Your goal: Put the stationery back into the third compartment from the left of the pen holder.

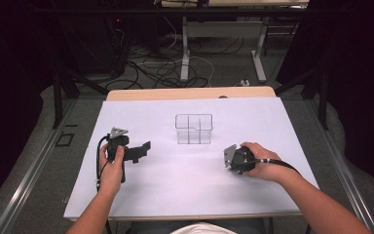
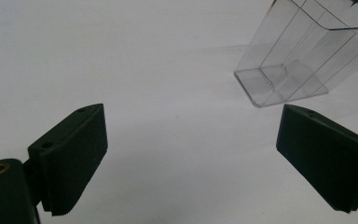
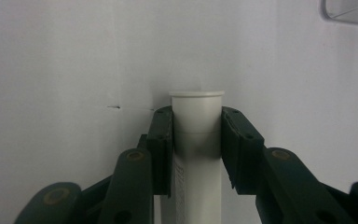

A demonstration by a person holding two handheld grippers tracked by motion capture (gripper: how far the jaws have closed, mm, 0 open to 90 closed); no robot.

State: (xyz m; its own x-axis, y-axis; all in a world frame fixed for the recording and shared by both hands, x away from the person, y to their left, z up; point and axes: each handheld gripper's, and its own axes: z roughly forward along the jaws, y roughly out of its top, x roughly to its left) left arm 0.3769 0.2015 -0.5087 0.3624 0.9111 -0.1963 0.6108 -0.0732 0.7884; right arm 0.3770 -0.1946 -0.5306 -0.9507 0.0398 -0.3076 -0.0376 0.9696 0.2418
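1. Right tool (image 3: pixel 197 135): clenched on a white tube (image 3: pixel 196 140). In the right gripper view both pads press the tube just below its flanged rim. The grasp step is judged complete.
2. Tube location: between the right tool's jaws, low over the white desk (image 3: pixel 51 56) surface. Whether the tube rests on the desk or is lifted cannot be told.
3. Left tool (image 2: pixel 191 158): released, jaws standing wide apart with nothing between them, pointed at bare desk just short of the clear divided box (image 2: pixel 303 60).
4. Box location: in the high view, the clear divided box (image 1: pixel 194 128) stands upright near the desk's centre, between the two tools and apart from both. Its compartments appear empty.
5. Remaining, as a judgement: carry the tube to the box and place it in a compartment. The transfer is not yet done.
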